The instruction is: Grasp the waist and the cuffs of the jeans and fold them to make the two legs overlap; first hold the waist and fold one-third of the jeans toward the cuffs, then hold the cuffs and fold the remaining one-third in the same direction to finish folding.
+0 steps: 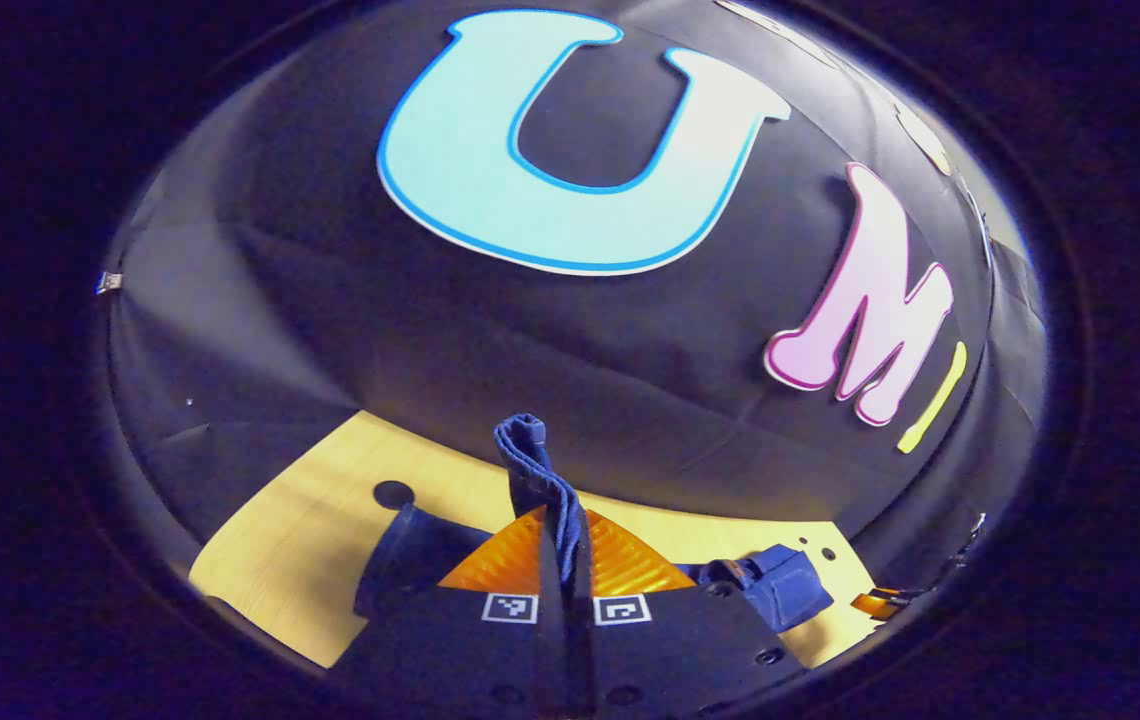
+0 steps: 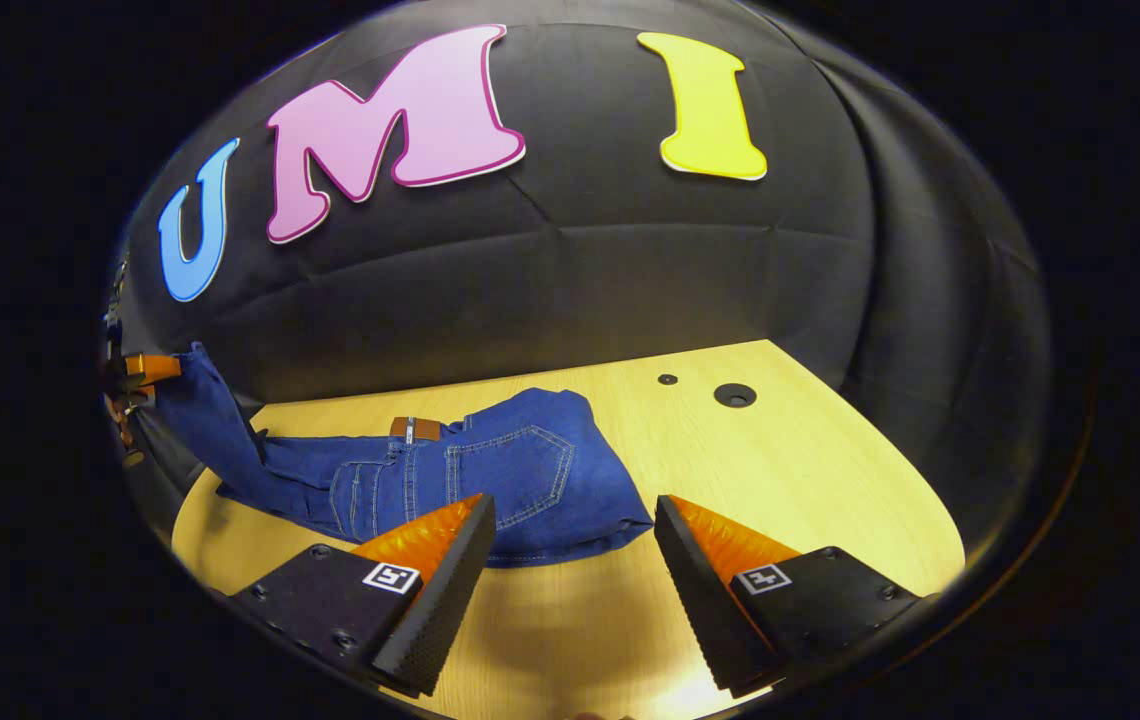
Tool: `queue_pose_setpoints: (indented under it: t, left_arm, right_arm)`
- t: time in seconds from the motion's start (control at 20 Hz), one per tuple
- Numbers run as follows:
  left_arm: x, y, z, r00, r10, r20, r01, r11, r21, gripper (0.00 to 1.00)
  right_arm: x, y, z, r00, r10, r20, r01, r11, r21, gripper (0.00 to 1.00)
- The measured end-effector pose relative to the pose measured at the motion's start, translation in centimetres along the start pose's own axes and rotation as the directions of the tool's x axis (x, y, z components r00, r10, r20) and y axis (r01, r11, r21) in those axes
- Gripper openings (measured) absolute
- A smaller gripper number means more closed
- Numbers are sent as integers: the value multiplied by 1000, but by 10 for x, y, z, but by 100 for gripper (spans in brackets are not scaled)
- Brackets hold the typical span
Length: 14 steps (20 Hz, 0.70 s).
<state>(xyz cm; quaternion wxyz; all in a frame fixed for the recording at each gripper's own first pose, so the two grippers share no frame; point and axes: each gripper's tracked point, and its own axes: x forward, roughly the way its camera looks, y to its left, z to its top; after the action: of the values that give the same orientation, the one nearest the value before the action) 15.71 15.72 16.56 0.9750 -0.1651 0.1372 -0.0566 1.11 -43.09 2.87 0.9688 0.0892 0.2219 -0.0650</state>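
The left gripper (image 1: pixel 570 560) pinches a denim cuff (image 1: pixel 535 470) aloft while the right gripper (image 2: pixel 570 560) hovers agape before the jeans (image 2: pixel 490 470), whose waist lies mid-table (image 2: pixel 810 470). Leg-overlap fold apparently underway; next, seizing the waist.

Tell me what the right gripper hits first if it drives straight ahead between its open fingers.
Probably the waist end of the jeans, lying on the wooden table just ahead of the right gripper. Depth is uncertain; bare tabletop may come first.

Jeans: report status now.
Left hand-held gripper shut on jeans cuff, lifted. Right hand-held gripper open over waist end. Wooden table, nothing blocking.
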Motion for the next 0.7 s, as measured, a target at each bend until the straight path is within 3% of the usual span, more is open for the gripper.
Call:
queue_pose_setpoints:
  t: [0.1, 0.15, 0.25, 0.4, 0.5, 0.6, 0.7]
  left_arm:
    - [16, 8, -4, 998, 61, -16, -60, 995, 82, 6]
    - [23, 26, -20, 990, 125, -60, -119, 988, 99, 6]
    - [34, 59, -45, 970, 203, -136, -196, 979, 58, 6]
    - [35, 77, -54, 961, 253, -108, -253, 967, 15, 6]
    - [39, 117, -68, 921, 368, -124, -359, 929, 95, 6]
    - [37, 164, -104, 870, 441, -222, -422, 897, 131, 5]
    - [48, 178, -138, 845, 443, -300, -435, 895, 97, 20]
  right_arm:
    - [-11, -7, 3, 1000, -4, -1, 4, 1000, 29, 98]
    - [-16, -10, 4, 1000, -8, 4, 7, 999, 46, 98]
    - [-26, -18, 6, 1000, -12, 16, 11, 999, 53, 99]
    - [-31, -34, -5, 999, -35, 9, 34, 999, 7, 98]
    - [-32, -40, -16, 999, -39, -22, 39, 999, 17, 98]
    - [-34, -41, -25, 999, -36, -37, 37, 999, 31, 99]
    - [-33, -42, -34, 998, -42, -41, 42, 999, -1, 98]
